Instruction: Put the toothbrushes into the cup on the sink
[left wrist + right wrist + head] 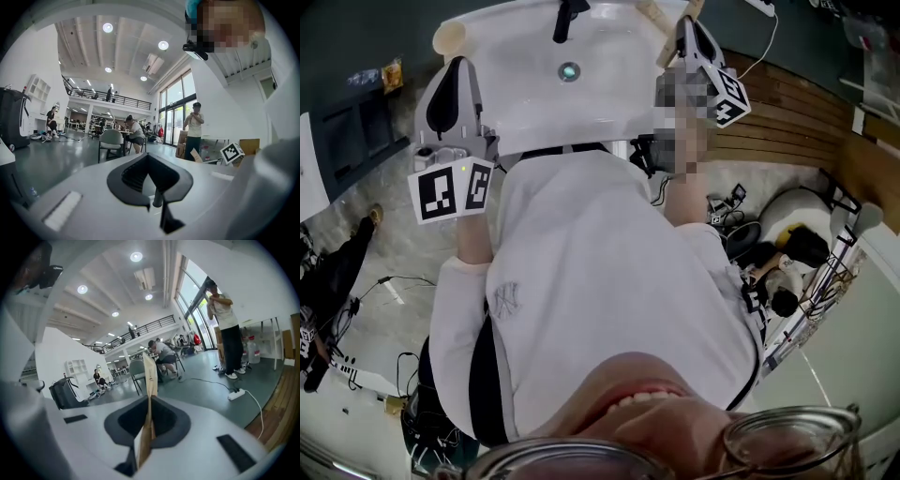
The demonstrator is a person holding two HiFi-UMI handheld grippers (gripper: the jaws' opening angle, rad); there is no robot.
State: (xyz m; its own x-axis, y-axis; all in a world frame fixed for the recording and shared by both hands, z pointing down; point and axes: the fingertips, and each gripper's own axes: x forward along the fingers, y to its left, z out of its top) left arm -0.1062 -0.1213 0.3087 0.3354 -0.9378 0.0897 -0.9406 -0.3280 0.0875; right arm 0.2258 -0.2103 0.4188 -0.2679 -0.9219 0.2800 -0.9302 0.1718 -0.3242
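Clamping tan toothbrush [149,380], right claw [148,416]; sink [534,103] visible only in head view.

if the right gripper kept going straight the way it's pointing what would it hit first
Nothing close. The right gripper, shut on a toothbrush, points out over open floor; first in line seems to be a grey chair far across the room, though depth is unclear.

Sink [525,108]: white; faucet [569,17] at its 12 o'clock: black. Cup [450,37] at the sink's 10 o'clock: pale beige. Toothbrush [151,376]: tan. Left gripper [148,157] and right gripper [149,399]: white shells, black jaw pads. Marker cubes [450,190]: black-and-white squares.
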